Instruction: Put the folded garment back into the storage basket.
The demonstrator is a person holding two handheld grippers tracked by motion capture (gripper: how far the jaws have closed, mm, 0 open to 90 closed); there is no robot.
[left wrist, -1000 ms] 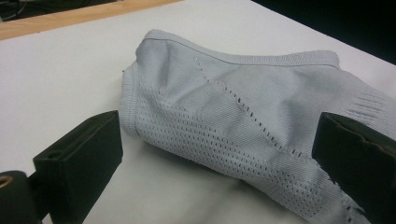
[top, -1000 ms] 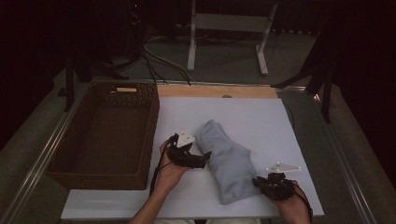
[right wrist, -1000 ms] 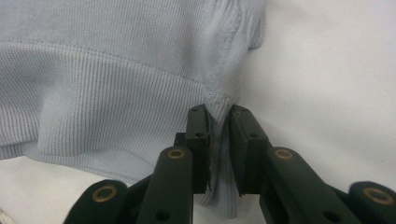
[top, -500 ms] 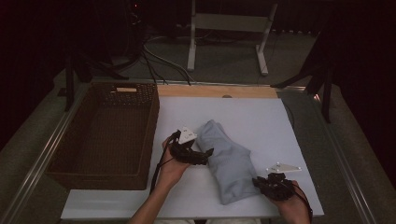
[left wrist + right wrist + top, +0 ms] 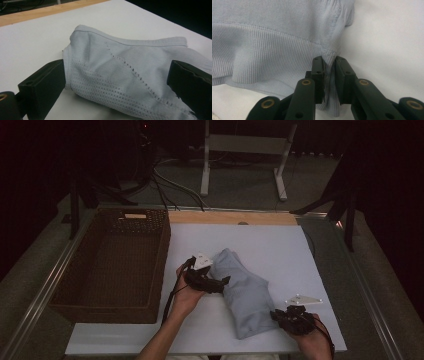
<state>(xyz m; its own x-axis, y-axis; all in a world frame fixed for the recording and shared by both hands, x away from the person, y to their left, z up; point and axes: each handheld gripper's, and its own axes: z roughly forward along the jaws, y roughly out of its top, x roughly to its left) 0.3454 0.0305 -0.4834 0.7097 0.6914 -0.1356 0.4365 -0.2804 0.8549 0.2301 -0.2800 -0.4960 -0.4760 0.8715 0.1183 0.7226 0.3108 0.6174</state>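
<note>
A folded pale blue knit garment (image 5: pixel 245 290) lies slantwise on the white table (image 5: pixel 260 235). My left gripper (image 5: pixel 222 282) is at the garment's upper left end and stands open. In the left gripper view the left gripper (image 5: pixel 117 72) has its jaws wide apart, with the garment's end (image 5: pixel 130 50) between them; the left jaw is against the folded edge. My right gripper (image 5: pixel 274 314) is at the garment's near right corner. In the right gripper view the right gripper (image 5: pixel 329 67) is shut on a pinched ridge of the garment's ribbed hem (image 5: pixel 274 37).
A dark wicker basket (image 5: pixel 162 255) stands on the left of the table, close beside my left hand. A wooden strip (image 5: pixel 230 217) runs along the table's far edge. Bare white tabletop lies beyond and to the right of the garment.
My left gripper has edged slightly up and to the right, closer onto the garment's end. The right gripper and the garment have stayed where they were.
</note>
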